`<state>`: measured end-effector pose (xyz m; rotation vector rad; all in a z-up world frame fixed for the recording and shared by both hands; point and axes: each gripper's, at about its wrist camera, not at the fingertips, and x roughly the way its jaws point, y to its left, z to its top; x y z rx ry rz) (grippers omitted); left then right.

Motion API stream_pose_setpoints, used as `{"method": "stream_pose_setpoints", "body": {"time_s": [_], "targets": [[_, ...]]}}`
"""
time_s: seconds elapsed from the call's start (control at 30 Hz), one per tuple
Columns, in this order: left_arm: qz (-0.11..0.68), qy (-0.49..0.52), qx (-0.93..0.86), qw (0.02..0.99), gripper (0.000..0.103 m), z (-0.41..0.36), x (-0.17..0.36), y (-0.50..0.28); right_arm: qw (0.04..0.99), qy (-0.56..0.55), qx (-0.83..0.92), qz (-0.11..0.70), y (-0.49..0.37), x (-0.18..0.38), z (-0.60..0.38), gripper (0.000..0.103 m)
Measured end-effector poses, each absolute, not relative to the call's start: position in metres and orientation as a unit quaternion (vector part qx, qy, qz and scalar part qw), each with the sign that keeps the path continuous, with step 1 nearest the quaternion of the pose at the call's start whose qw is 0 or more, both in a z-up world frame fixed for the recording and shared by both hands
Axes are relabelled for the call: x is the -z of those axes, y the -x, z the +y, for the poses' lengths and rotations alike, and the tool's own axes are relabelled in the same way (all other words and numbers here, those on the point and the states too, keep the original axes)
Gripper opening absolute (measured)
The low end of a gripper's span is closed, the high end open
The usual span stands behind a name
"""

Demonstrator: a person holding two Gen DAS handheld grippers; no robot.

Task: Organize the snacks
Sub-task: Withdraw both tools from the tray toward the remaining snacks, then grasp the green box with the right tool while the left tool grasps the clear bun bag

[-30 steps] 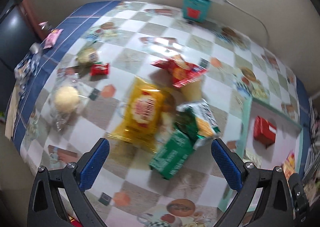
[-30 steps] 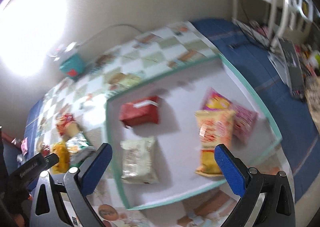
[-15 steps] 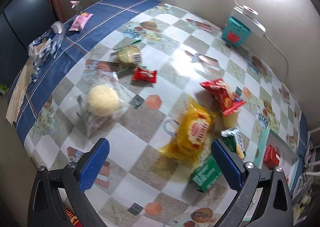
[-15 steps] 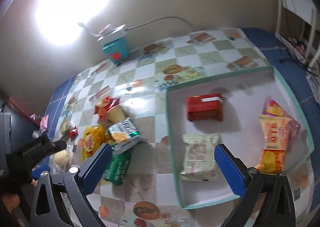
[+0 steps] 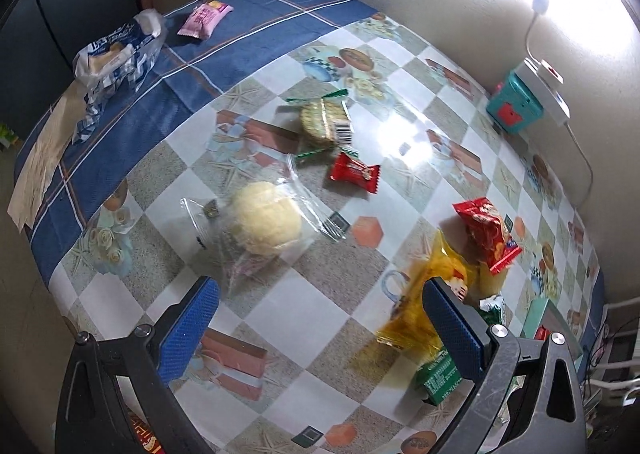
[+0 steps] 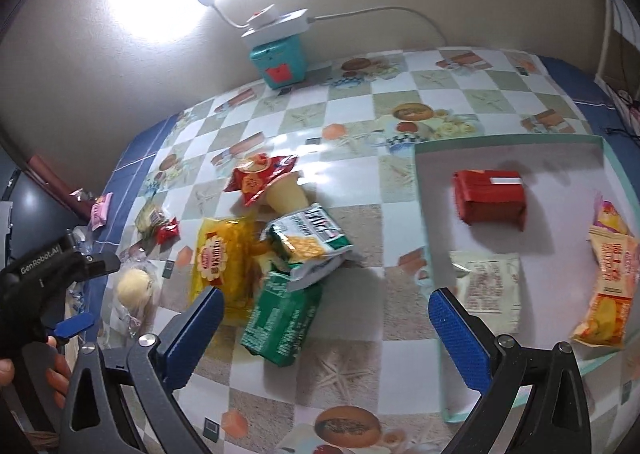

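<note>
My left gripper (image 5: 320,318) is open and empty above the table, just short of a wrapped yellow bun (image 5: 266,218). Beyond it lie a cracker pack (image 5: 322,124) and a small red candy (image 5: 354,173). My right gripper (image 6: 328,330) is open and empty over a snack pile: a green box (image 6: 282,318), a green-white bag (image 6: 308,240), a yellow bag (image 6: 220,258) and a red bag (image 6: 258,180). The teal-rimmed tray (image 6: 430,246) at right holds a red box (image 6: 490,200), a beige pack (image 6: 488,286) and an orange bag (image 6: 610,274).
A teal box (image 6: 280,60) with a white power strip and lamp stands by the wall. A pink packet (image 5: 204,18) and a blue-white bag (image 5: 116,50) lie on the blue cloth at the far left edge. The left gripper's body (image 6: 44,274) shows at the right wrist view's left.
The left gripper has swung left from the snack pile toward the bun. The right gripper has swung left from over the tray to over the snack pile. Both stayed open.
</note>
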<state>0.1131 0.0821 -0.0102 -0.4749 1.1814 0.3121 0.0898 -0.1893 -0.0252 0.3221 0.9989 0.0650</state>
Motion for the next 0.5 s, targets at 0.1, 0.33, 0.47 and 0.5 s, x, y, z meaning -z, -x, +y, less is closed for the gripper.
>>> {"method": "stream_pose_setpoints", "body": {"time_s": [0.1, 0.33, 0.47, 0.5], "targets": [[0.549, 0.226, -0.147, 0.791, 0.101, 0.091, 0.013, -0.113, 0.868, -0.148, -0.027, 0.473, -0.092, 0.026, -0.183, 0.103], [0.542, 0.237, -0.155, 0.791, 0.101, 0.112, 0.019, -0.114, 0.870, -0.147, -0.025, 0.470, -0.098, 0.029, -0.176, 0.103], [0.540, 0.249, -0.151, 0.790, 0.101, 0.121, 0.023, -0.117, 0.862, -0.155, -0.017, 0.482, -0.103, 0.036, -0.176, 0.103], [0.538, 0.253, -0.149, 0.790, 0.101, 0.123, 0.023, -0.117, 0.860, -0.154, -0.016, 0.486, -0.105, 0.038, -0.174, 0.103]]}}
